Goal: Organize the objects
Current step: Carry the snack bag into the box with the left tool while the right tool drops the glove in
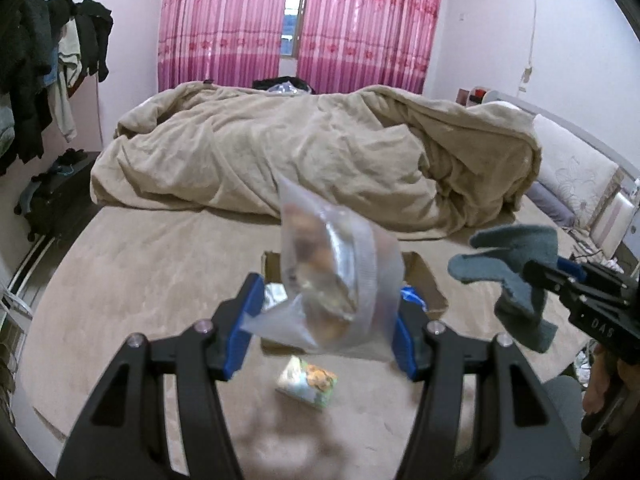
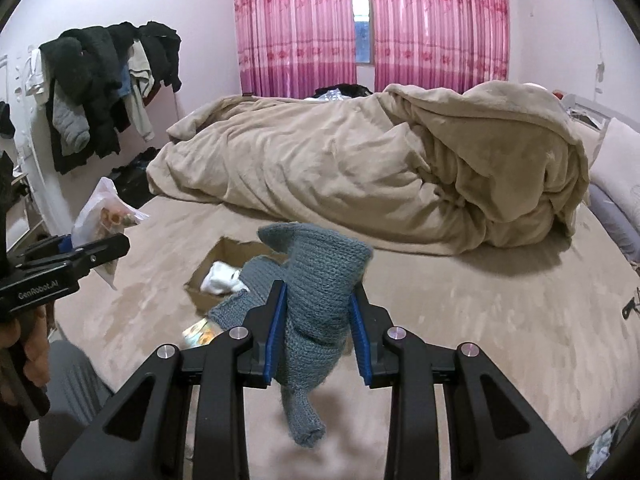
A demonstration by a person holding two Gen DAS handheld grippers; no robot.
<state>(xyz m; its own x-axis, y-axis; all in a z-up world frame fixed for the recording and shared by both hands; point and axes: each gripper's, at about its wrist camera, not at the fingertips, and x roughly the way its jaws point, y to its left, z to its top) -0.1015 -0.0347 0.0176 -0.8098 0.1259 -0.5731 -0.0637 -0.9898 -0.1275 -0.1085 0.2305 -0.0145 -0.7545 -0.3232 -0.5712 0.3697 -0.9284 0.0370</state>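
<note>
My left gripper [image 1: 320, 320] is shut on a clear plastic snack bag [image 1: 332, 280] and holds it above the bed; the bag also shows in the right wrist view [image 2: 106, 216]. My right gripper [image 2: 320, 328] is shut on a grey-blue knitted glove [image 2: 316, 284], which hangs between the blue pads; it also shows in the left wrist view [image 1: 516, 272]. An open cardboard box [image 2: 208, 276] lies on the bed below both grippers, with a white sock [image 2: 220, 278] inside. A small printed snack packet [image 1: 306, 382] lies on the bed in front of the box.
A rumpled beige duvet [image 1: 300, 152] covers the far half of the bed. Pillows [image 1: 568, 168] and a headboard are at the right. Dark clothes hang on a rack [image 2: 104, 92] at the left wall. Pink curtains [image 1: 300, 20] hang behind.
</note>
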